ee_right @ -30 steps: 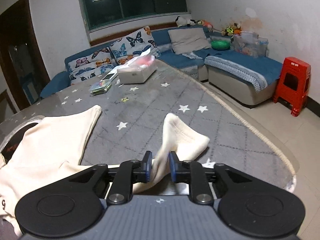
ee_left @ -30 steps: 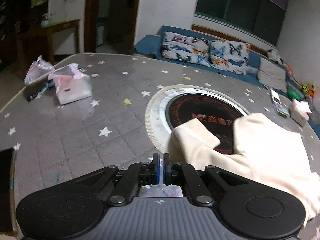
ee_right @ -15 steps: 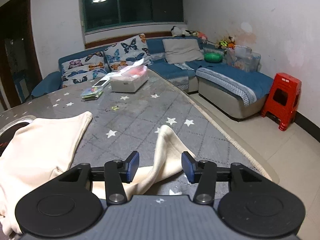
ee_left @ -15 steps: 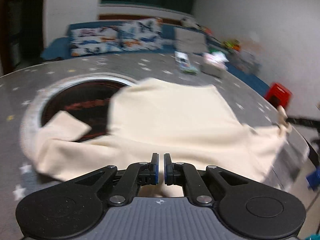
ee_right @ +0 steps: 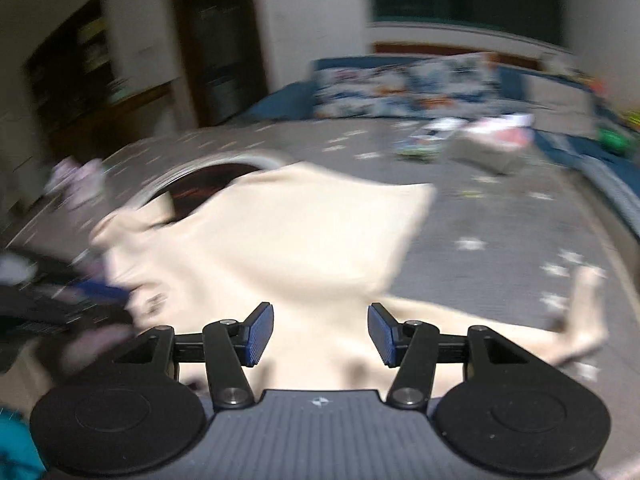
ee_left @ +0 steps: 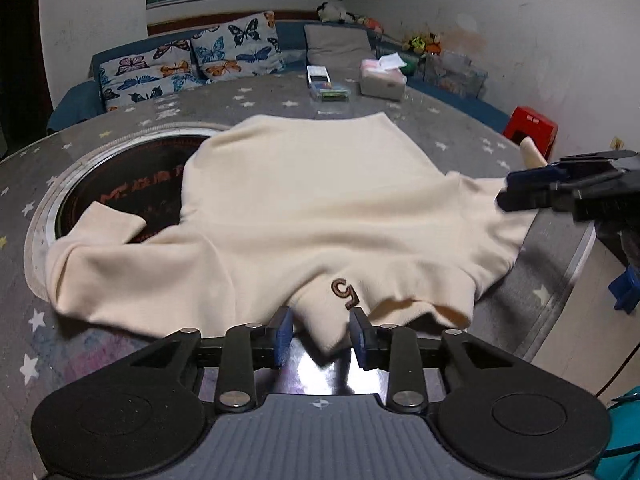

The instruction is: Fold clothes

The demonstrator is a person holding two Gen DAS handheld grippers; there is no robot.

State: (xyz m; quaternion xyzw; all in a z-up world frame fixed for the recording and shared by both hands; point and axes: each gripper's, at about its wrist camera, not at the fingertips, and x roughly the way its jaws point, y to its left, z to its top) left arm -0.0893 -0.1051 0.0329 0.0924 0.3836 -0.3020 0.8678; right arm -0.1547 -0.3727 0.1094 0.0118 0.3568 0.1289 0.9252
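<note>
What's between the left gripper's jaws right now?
A fold of the cream sweater, its neck edge, lies between the opening jaws of the left gripper; the pads stand clear of it. The left wrist view shows this.

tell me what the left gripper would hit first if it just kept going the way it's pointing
Most likely the cream sweater. A fold of it near the brown mark already lies between the fingers of the left gripper, whose jaws are opening. Past that fold is more sweater, spread on the star-patterned table. Depth is only a guess.

Cream sweater spread on starred grey table. Left gripper near edge, jaws opening, a fold of hem between the pads. Right gripper at far right.
</note>
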